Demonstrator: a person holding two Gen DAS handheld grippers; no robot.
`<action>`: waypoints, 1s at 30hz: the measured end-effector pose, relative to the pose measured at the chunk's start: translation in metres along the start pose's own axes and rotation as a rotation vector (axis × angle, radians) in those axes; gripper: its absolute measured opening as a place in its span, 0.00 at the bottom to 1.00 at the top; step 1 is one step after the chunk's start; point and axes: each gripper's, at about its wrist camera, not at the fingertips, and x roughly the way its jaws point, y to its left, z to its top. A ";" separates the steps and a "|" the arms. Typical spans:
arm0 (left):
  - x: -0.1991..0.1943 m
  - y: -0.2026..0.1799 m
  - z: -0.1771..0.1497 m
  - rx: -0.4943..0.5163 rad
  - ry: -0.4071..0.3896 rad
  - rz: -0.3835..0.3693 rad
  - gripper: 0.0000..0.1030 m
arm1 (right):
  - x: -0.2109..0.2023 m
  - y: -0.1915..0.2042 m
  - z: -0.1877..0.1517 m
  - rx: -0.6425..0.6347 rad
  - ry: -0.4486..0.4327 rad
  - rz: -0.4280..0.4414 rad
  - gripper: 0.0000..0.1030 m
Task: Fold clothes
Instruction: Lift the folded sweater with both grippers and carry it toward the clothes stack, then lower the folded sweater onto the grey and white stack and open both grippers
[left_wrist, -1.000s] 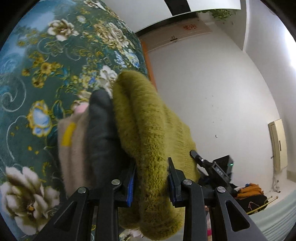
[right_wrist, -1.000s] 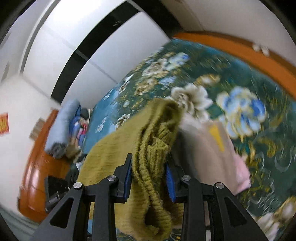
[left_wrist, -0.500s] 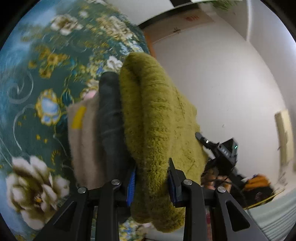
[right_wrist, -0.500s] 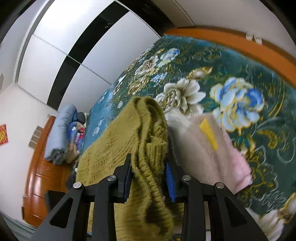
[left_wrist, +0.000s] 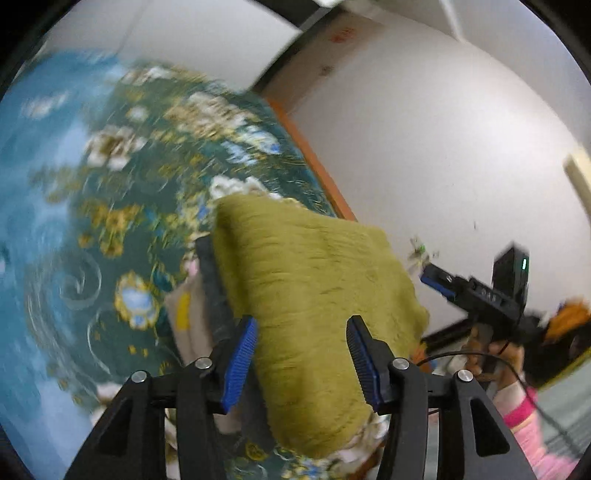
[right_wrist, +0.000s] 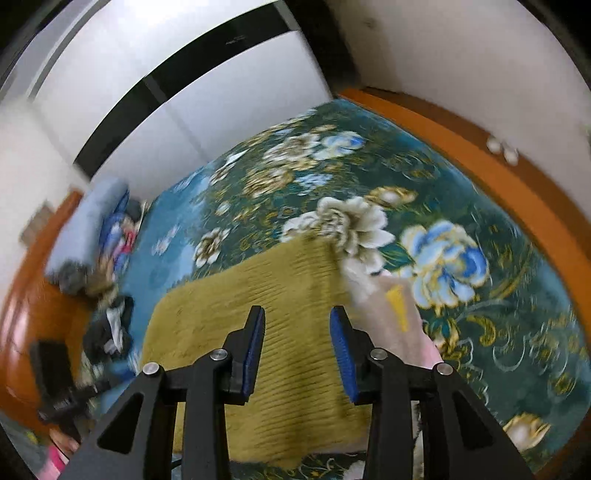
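An olive-green knitted sweater (left_wrist: 314, 295) (right_wrist: 266, 317) lies folded flat on top of a stack of folded clothes on the floral bedspread (left_wrist: 92, 221) (right_wrist: 480, 332). Under it show a dark garment (left_wrist: 212, 280) and a beige-pink one with a yellow patch (left_wrist: 183, 314) (right_wrist: 399, 314). My left gripper (left_wrist: 301, 362) is open just above the sweater's near edge, holding nothing. My right gripper (right_wrist: 297, 350) is open too, its blue pads apart over the sweater. In the left wrist view the right gripper (left_wrist: 436, 280) appears at the right, held by a hand in a pink sleeve.
An orange wooden bed frame (right_wrist: 498, 173) runs along the white wall. A rolled blue-grey quilt and bundled clothes (right_wrist: 88, 236) lie at the bed's far end. White wardrobe doors (right_wrist: 184, 92) stand behind. Orange cloth (left_wrist: 569, 317) sits on the floor at the right.
Both grippers have opened and let go of the olive sweater, which now lies flat on the stack. Both have drawn back from it, with motion blur in both views.
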 end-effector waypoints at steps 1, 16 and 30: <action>0.003 -0.008 -0.001 0.044 0.004 0.013 0.53 | 0.003 0.010 -0.003 -0.043 0.014 -0.006 0.38; 0.072 -0.012 -0.021 0.190 0.137 0.131 0.53 | 0.064 -0.028 -0.035 -0.029 0.089 -0.056 0.38; 0.009 0.000 -0.027 0.136 0.019 0.143 0.54 | 0.040 -0.007 -0.030 -0.007 0.027 -0.085 0.38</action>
